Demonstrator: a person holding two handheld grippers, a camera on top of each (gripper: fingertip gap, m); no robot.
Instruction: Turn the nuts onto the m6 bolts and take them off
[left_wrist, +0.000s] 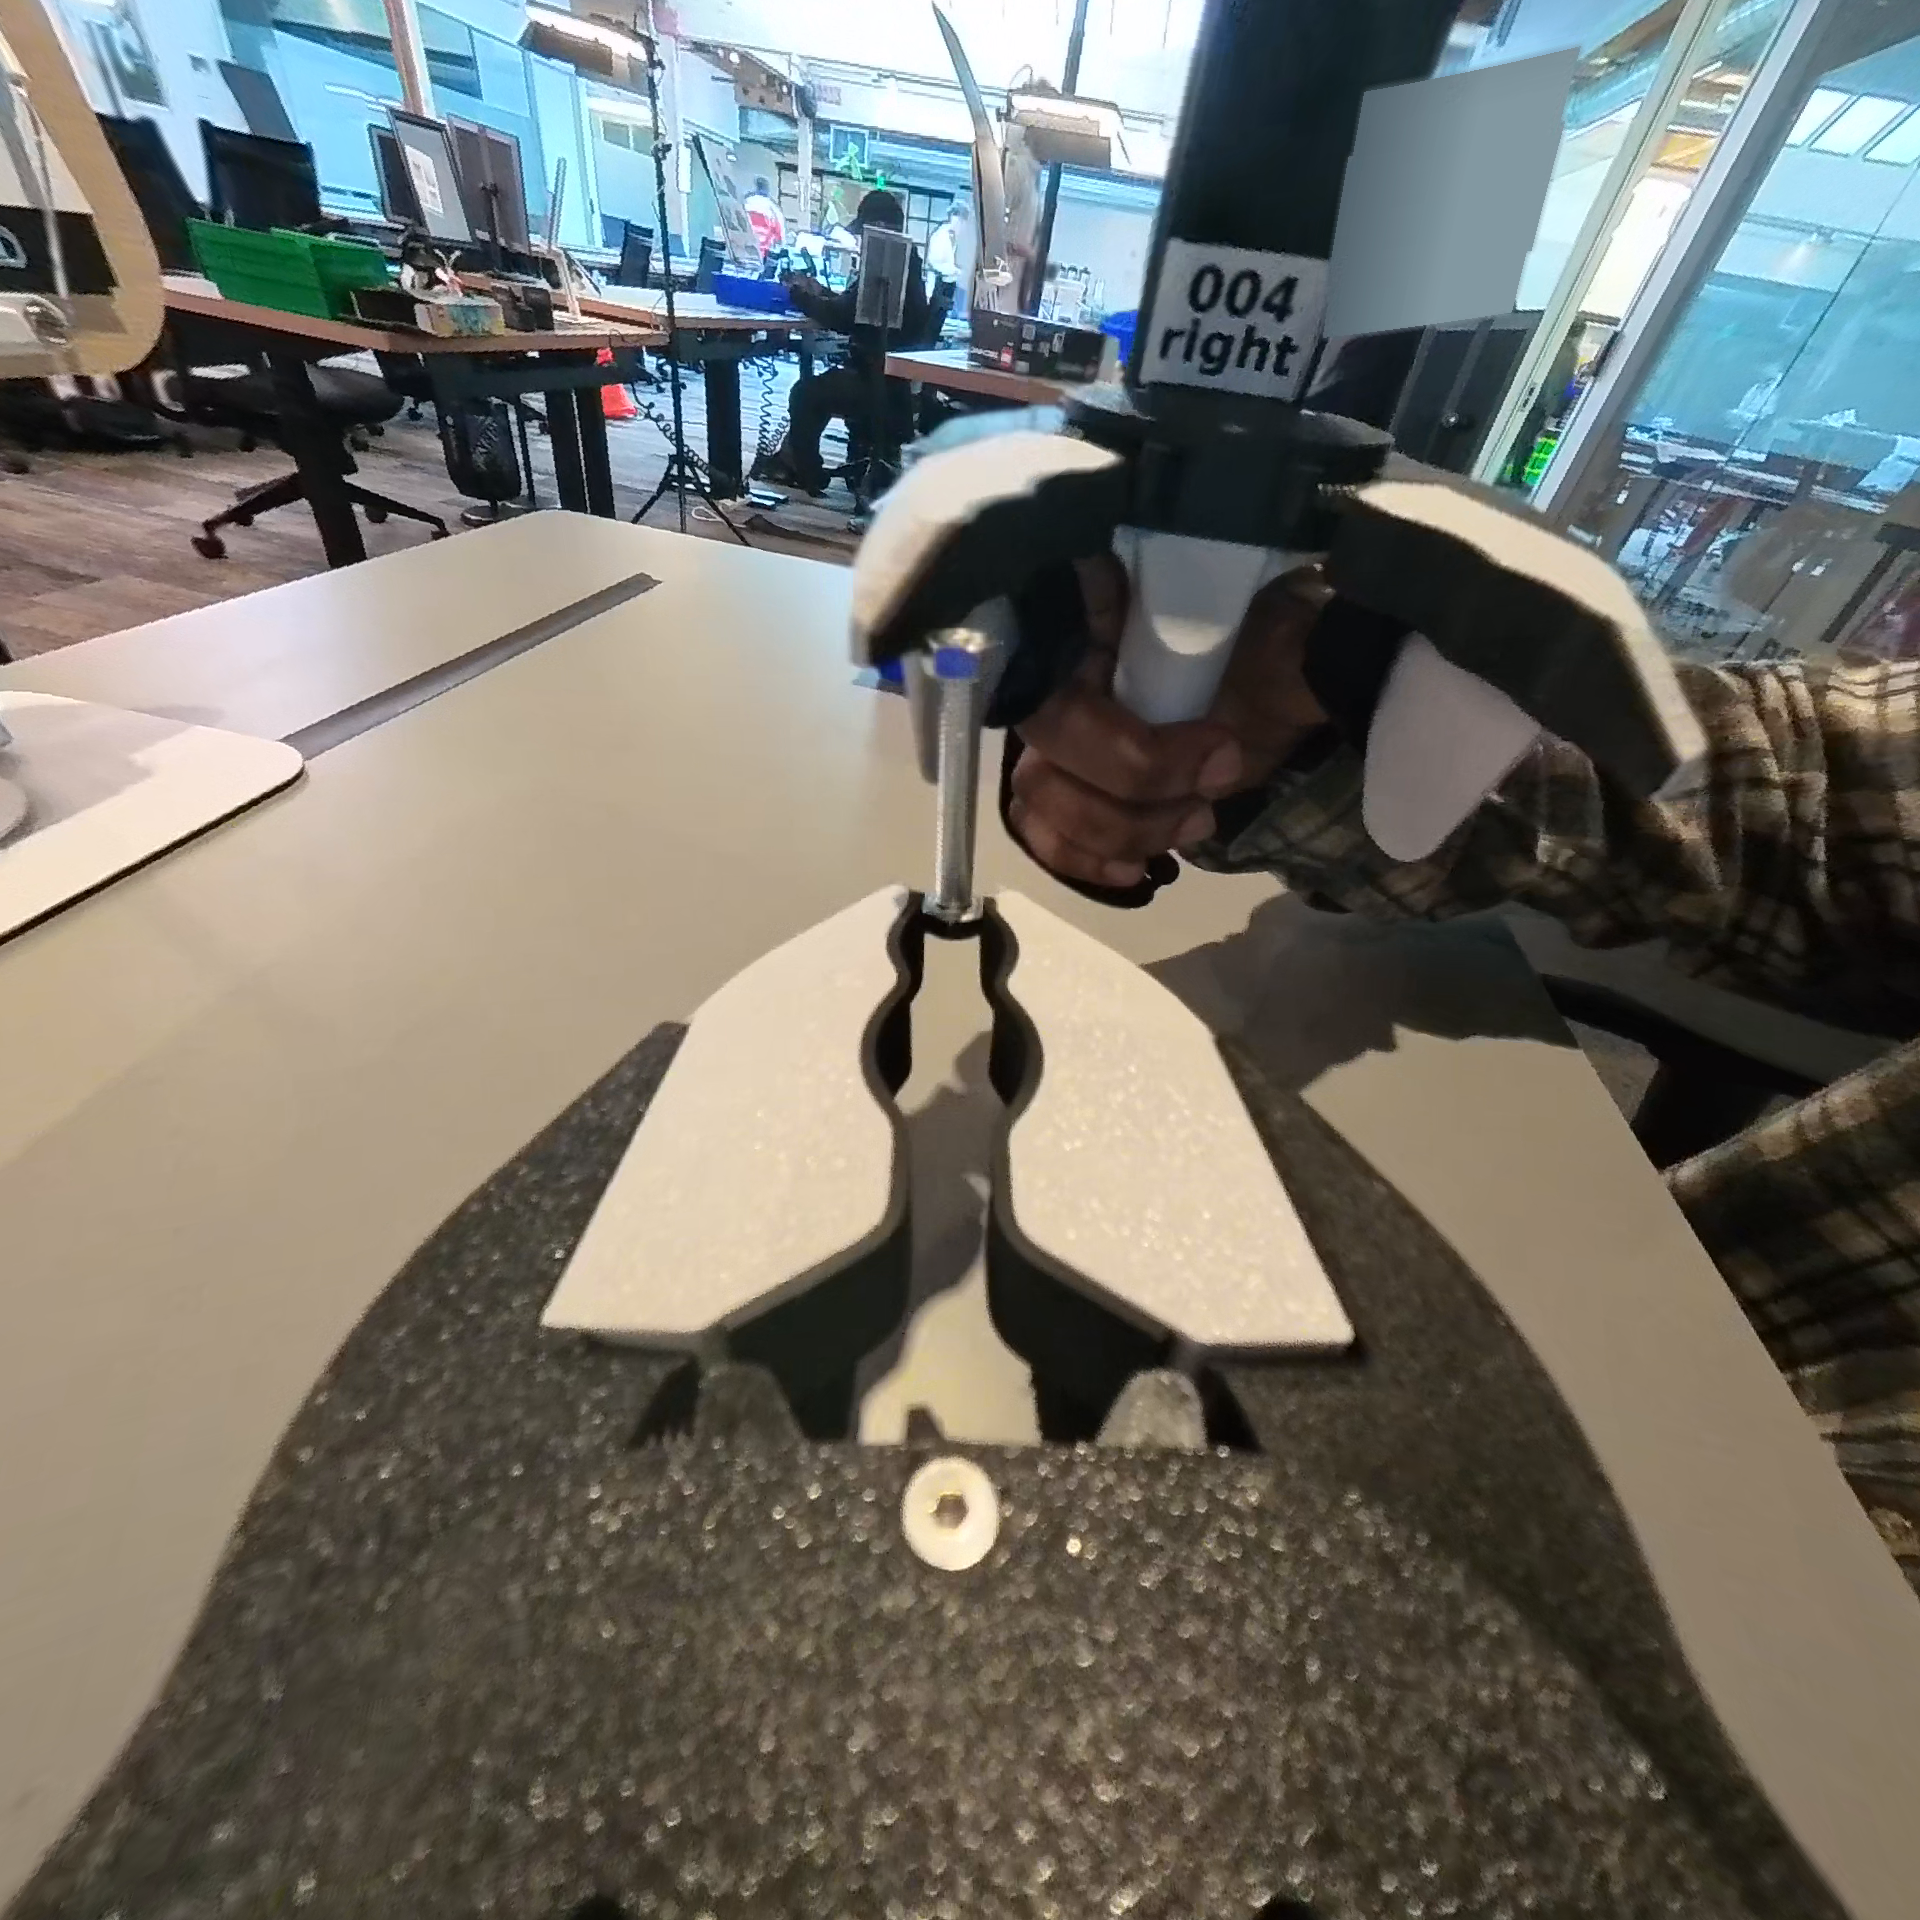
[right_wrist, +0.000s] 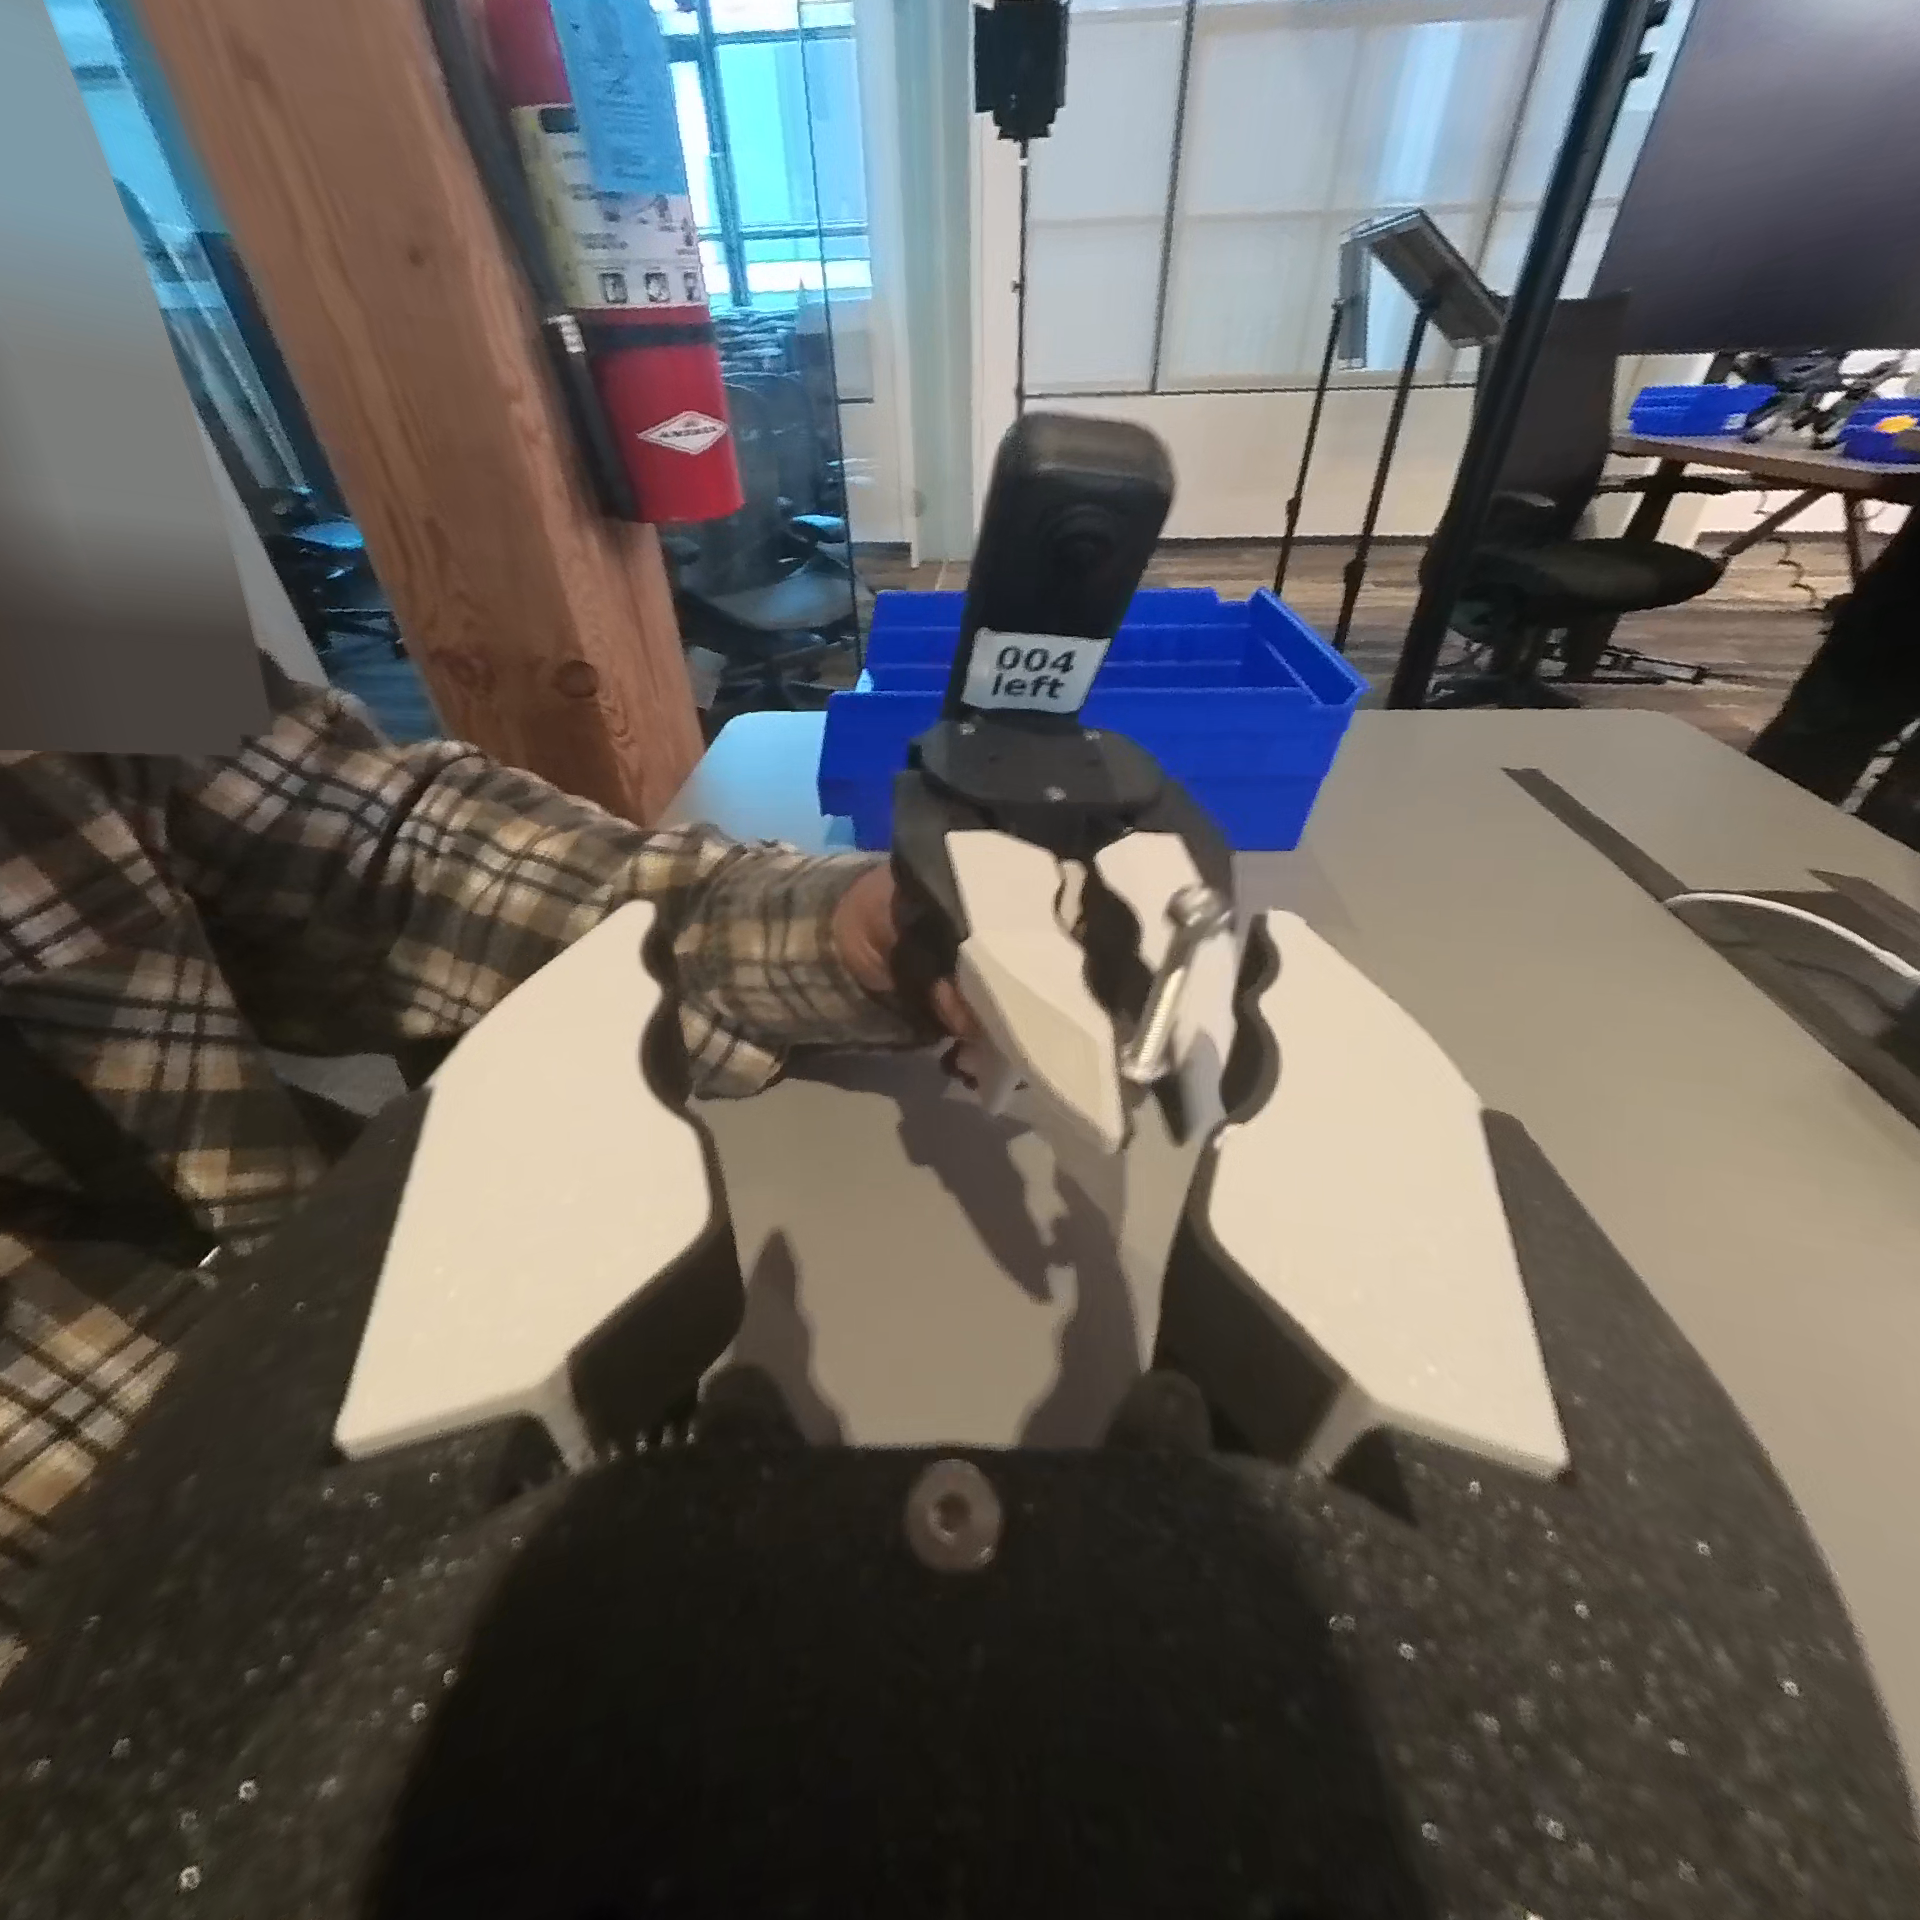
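Gripping one end of a long silver bolt (left_wrist: 954, 790) at its fingertips (left_wrist: 1023, 925), the left gripper (left_wrist: 956, 920) had its jaws nearly closed, both tips pressed on that end, where a small nut or head sat. The bolt rose above the grey surface (left_wrist: 436, 831) toward the right gripper (right_wrist: 961, 997), whose jaws were spread wide with nothing between them. A blue bin (right_wrist: 1247, 707) stood farther back on the surface.
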